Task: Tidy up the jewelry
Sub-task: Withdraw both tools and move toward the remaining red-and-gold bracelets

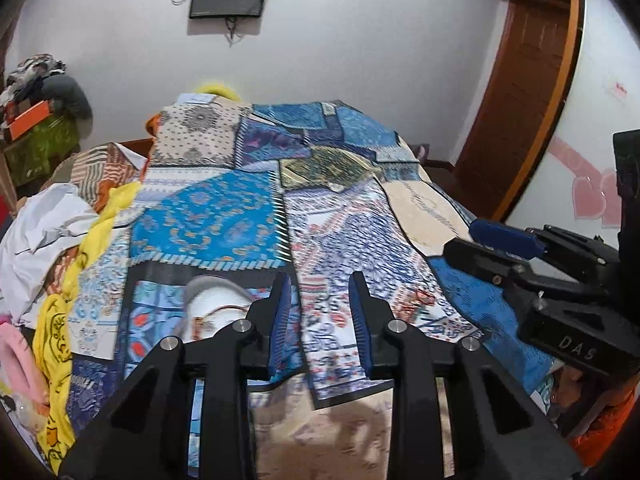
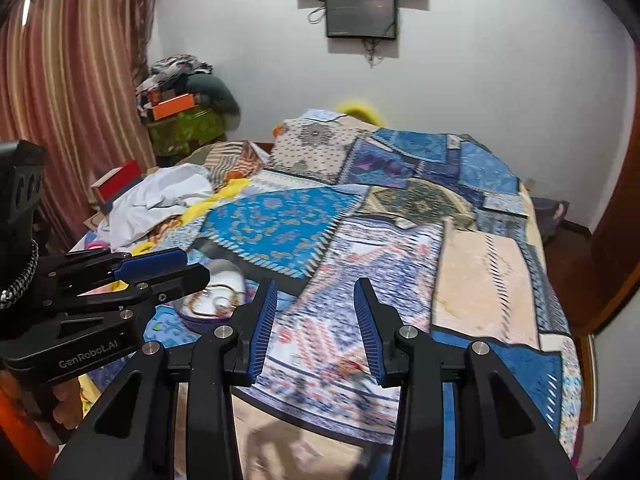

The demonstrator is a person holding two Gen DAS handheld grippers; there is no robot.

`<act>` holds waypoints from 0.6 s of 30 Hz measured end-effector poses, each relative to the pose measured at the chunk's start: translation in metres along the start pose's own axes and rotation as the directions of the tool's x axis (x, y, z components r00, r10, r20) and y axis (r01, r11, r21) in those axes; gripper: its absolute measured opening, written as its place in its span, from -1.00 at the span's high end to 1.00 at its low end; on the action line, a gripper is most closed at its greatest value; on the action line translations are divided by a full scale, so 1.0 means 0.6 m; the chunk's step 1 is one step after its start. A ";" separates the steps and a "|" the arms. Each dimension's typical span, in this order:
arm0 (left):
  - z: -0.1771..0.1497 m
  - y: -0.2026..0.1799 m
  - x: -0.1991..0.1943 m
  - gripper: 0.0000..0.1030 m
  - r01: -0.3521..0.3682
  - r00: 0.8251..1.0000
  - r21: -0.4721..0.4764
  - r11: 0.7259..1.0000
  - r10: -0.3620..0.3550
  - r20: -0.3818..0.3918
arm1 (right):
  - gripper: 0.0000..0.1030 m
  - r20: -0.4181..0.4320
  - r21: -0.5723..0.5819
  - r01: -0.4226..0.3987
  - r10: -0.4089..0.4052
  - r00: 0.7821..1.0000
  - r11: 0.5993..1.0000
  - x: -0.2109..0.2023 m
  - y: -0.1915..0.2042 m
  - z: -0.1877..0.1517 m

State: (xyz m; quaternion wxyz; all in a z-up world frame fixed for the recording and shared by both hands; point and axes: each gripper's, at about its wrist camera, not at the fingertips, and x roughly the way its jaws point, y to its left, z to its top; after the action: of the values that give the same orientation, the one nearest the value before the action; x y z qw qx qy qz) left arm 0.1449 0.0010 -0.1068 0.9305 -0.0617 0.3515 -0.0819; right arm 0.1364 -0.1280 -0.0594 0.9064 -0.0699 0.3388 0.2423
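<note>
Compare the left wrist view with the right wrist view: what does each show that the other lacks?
Only the left wrist view shows the pink heart stickers on the wall. Only the right wrist view shows the striped reddish curtain and the red box. Both show the blue patchwork bedspread, the white bowl holding a beaded chain, the wall-mounted dark screen, and both grippers, left and right, fingers open and empty.

Patchwork bedspread (image 1: 224,216), wall screen (image 2: 360,14)
</note>
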 end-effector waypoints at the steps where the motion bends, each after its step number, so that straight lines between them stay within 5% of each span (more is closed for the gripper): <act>1: 0.000 -0.007 0.008 0.44 0.005 1.000 0.007 1.000 -0.005 -0.010 | 0.29 -0.002 0.011 0.009 -0.009 1.000 1.000 -0.002 -0.011 -0.003; 18: -0.056 -0.050 0.122 0.44 0.021 0.980 0.030 0.999 -0.015 -0.198 | 0.29 -0.144 0.155 0.064 -0.042 0.989 0.986 0.021 -0.126 -0.099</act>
State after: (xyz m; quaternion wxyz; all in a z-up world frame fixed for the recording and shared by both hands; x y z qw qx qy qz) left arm 0.1731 -0.0443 -0.1739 0.8911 -0.0417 0.4403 -0.1015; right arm 0.1472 -0.2064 -0.1157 0.8892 -0.0233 0.4179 0.1848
